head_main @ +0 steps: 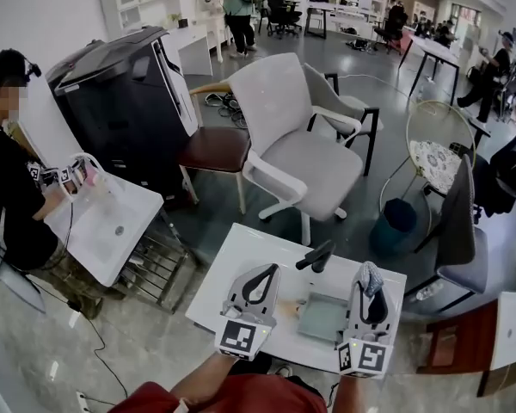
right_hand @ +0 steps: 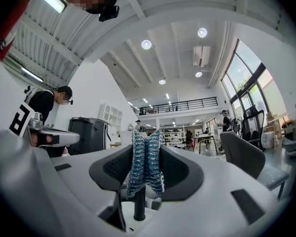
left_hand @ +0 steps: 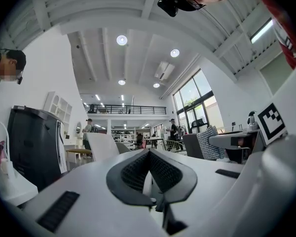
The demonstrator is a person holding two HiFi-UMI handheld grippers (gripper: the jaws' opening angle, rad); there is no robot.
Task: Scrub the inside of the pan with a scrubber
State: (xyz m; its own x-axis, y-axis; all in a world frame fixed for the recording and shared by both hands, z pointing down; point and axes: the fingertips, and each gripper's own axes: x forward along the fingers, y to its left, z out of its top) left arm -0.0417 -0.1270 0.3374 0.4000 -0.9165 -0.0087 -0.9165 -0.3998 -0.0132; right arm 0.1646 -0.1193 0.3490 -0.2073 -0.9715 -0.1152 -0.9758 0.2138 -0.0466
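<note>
Clamps a scrubber [right_hand: 146, 164] between the ribbed dark pads [right_hand: 180, 171] of the right gripper [right_hand: 146, 149], jaws pressed onto it from both sides so that the wad bulges above and below them. Reads as knitted metallic mesh, blue-silver, folded into two lobes. Presses the left gripper [left_hand: 149, 153] fully closed on nothing, ribbed pads meeting at the tip with only a narrow slit lower down. Shows smooth white plastic shells around both sets of jaws. Points both grippers upward, toward round ceiling lights [left_hand: 121, 40] and white rafters. Carries a black-and-white square marker [head_main: 243, 336] on the cube of each gripper, a blocky pattern of squares. Leaves the pan [head_main: 322, 318] lying on the white table [head_main: 239, 252], between the two grippers in the head view: square, shallow, grey, probably metal though too small and soft there to be sure, with a dark handle [head_main: 316, 256] angled away toward a white swivel chair [head_main: 310, 166]. Cannot tell from any view whether either gripper touches the pan.
</note>
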